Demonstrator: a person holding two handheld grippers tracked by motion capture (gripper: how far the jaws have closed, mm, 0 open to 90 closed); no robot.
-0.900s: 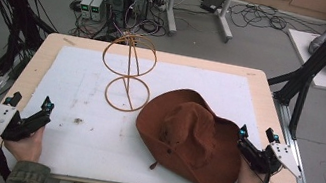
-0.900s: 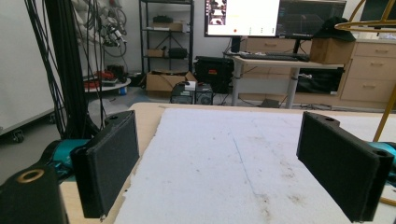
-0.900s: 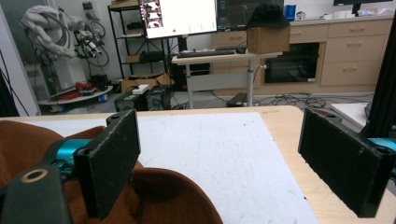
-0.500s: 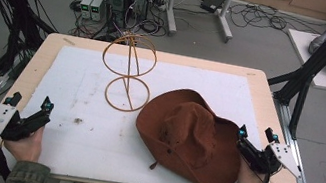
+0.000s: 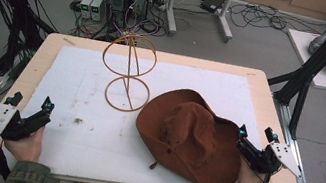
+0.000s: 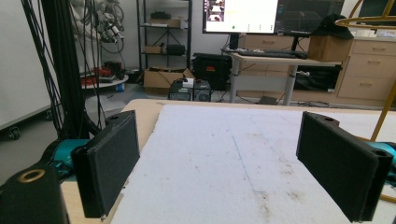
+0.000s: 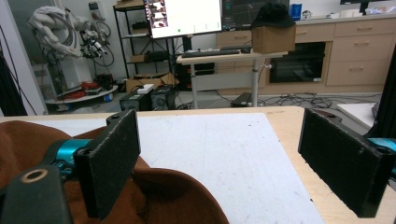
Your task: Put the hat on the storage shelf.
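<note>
The high view looks down from the person's side onto the whole table [image 5: 45, 58]. Both gripper views sit low near its front edge, facing forward, sharing the white mat [image 6: 233, 154].

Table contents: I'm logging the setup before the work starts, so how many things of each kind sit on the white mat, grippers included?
Brown hat: 1
Wire hat stand: 1
Hand-held grippers, both open: 2, left gripper and right gripper
Total: 4
</note>
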